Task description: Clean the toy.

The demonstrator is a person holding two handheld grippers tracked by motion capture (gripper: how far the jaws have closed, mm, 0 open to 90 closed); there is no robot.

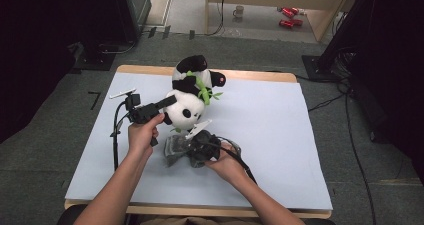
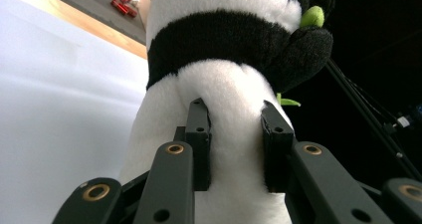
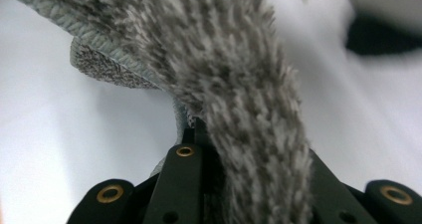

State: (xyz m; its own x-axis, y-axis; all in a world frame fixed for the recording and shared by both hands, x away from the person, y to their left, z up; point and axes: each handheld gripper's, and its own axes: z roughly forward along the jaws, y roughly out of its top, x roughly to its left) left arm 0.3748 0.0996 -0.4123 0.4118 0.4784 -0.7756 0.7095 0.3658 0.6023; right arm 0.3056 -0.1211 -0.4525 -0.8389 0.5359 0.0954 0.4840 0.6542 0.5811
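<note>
A black-and-white panda plush (image 1: 191, 92) with green leaves on its chest sits upright in the middle of the table. My left gripper (image 1: 171, 102) comes at it from the left. In the left gripper view its jaws (image 2: 234, 112) press into the panda's white body (image 2: 224, 50) from both sides. Just in front of the panda, my right gripper (image 1: 188, 147) is shut on a grey fuzzy cloth (image 1: 173, 153) that lies bunched on the sheet. In the right gripper view the cloth (image 3: 234, 59) runs up out of the closed jaws (image 3: 224, 134) and hides the right fingertip.
A pale sheet (image 1: 280, 135) covers the wooden table (image 1: 250, 75). On the floor beyond it stand a mug (image 1: 239, 11) and red cans (image 1: 289, 16). Cables (image 1: 350, 130) trail on the floor at the right, and dark equipment stands at the left.
</note>
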